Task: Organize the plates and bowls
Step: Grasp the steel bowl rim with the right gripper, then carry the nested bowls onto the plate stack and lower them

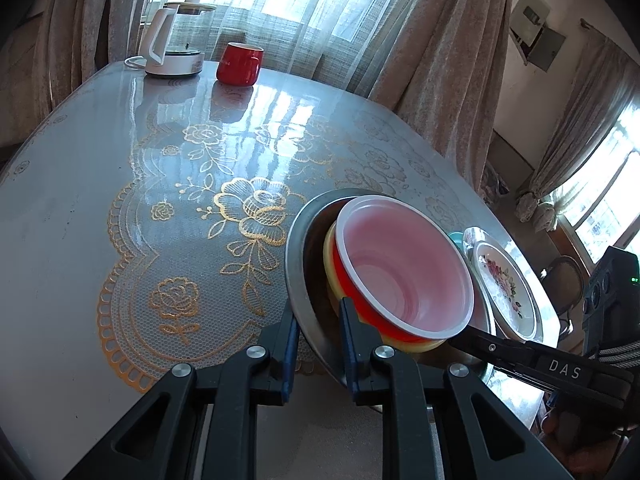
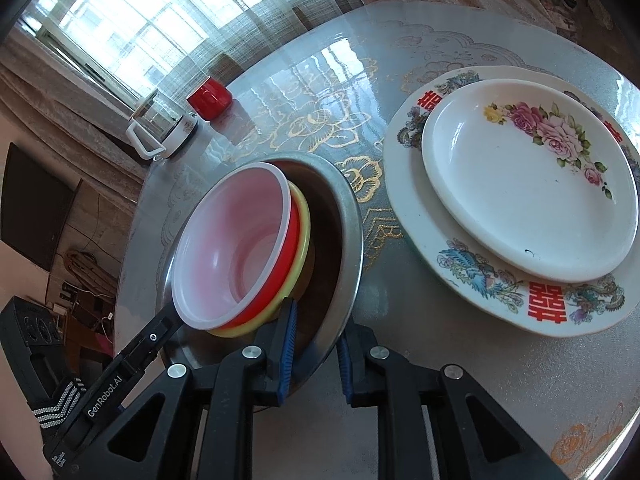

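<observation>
Both grippers pinch the rim of the steel basin, the left gripper at the basin's 7 o'clock in the left wrist view, the right gripper at its 5 o'clock in the right wrist view, each with one pad inside the wall and one outside. The basin carries a nested stack: a red plastic bowl with a pale inside, seated in a yellow bowl. At 2 o'clock from it in the right wrist view a flowered plate lies on a larger patterned platter.

This looks like the moment of carrying the grouped bowls as one load. The next move probably calls for an even, level lift by both hands so the tilted bowls do not slide.

The round table has a glossy cover with gold roses. At its far edge, 11 o'clock, stand a glass kettle and a red mug, before sheer curtains and a bright window.
</observation>
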A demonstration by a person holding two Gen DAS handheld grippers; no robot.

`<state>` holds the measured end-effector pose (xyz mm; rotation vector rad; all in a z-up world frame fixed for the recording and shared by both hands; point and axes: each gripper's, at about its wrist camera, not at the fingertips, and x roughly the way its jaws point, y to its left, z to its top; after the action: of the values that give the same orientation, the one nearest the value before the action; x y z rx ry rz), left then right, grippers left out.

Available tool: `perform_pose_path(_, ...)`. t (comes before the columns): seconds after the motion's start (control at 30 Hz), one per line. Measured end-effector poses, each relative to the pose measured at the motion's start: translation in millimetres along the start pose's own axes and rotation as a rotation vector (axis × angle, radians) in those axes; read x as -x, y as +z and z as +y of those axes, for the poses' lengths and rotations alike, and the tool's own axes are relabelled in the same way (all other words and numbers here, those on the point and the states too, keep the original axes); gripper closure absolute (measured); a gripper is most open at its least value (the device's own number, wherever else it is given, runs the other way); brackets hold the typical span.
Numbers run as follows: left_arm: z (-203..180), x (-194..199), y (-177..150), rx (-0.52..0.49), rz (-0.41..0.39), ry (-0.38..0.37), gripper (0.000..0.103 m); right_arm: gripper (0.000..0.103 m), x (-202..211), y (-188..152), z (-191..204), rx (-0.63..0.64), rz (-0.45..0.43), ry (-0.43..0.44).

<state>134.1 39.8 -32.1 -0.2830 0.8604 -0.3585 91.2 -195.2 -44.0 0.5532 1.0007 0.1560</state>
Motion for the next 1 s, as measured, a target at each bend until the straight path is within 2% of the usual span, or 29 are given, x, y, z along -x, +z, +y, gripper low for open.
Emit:
perform_pose_path(0.13, -3.9, 1.7, -3.4, -0.029, -0.015, 0.018, 0.083, 0.085, 2.0, -3.0, 1.1, 0.023, -0.013, -0.005)
perform_pose_path(0.5, -25.3, 20.1, 0.6, -0.064, -0.079, -0.011, 0.083, 0.085, 26.4, -2.7, -6.8, 0.016, -0.056, 0.017)
perform_pose_path(0.77, -66.1, 35.4, 17.1, -0.118, -0.150, -0.063, 0.083, 0.085, 73.7, 7.8, -14.9, 0.023, -0.166, 0.024)
perform_pose_path(1.0, -111.8, 26.9, 29.9, -0.181, -0.162, -0.104, 0.083, 0.085, 107.6, 17.4, -38.0, -0.014, -0.242, 0.002)
